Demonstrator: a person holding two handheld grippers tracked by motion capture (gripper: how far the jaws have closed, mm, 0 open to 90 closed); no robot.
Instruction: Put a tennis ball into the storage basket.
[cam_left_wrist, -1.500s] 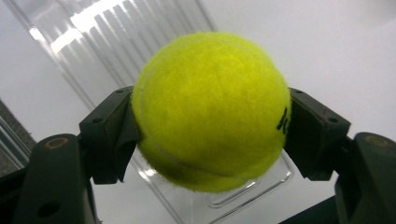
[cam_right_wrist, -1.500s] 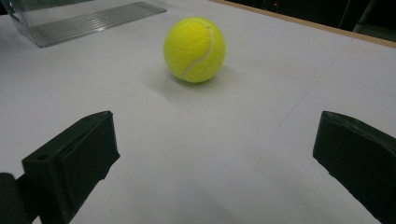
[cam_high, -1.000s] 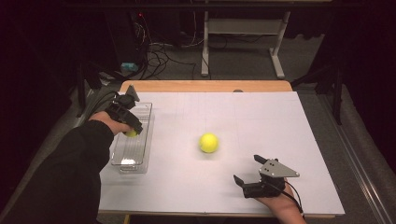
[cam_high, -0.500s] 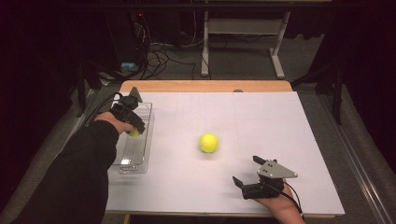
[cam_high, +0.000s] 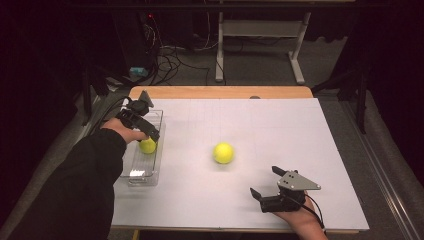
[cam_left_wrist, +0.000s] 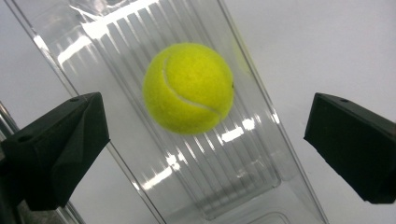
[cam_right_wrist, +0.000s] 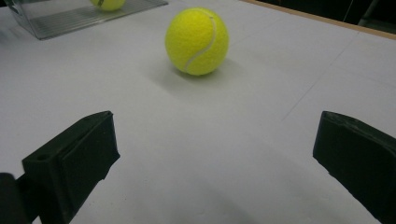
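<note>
Your left gripper (cam_high: 150, 134) has just let go; jaws clenched on the tennis ball (cam_high: 147, 145) a second ago, now spread wide with the ball lying free inside the clear tray (cam_high: 131, 175) near the counter's (cam_high: 310, 140) left edge; hand barely shifted over the tray; your right gripper (cam_high: 263, 183) sits where it was, near the front right, jaws apart and grasping nothing; the second ball (cam_high: 223, 153) rests mid-counter as before.

Left gripper view (cam_left_wrist: 205, 135) looks straight down into the tray (cam_left_wrist: 261, 154): ribbed floor, glossy highlights, the ball (cam_left_wrist: 188, 87) between the two black jaws but touching neither; its curved white seam reads clearly here, not from above. Right gripper view (cam_right_wrist: 215, 154) puts the second ball (cam_right_wrist: 197, 41) ahead of the open jaws, well apart from them, soft shadow under it; the tray (cam_right_wrist: 70, 16) and its ball (cam_right_wrist: 108, 3) peek in at top left.

Balls: round, fuzzy, yellow-green felt; tray: long, rectangular, transparent hard plastic; counter: matte white sheet, wooden strip along the far edge; jaws: black, blocky, wedge-shaped.
</note>
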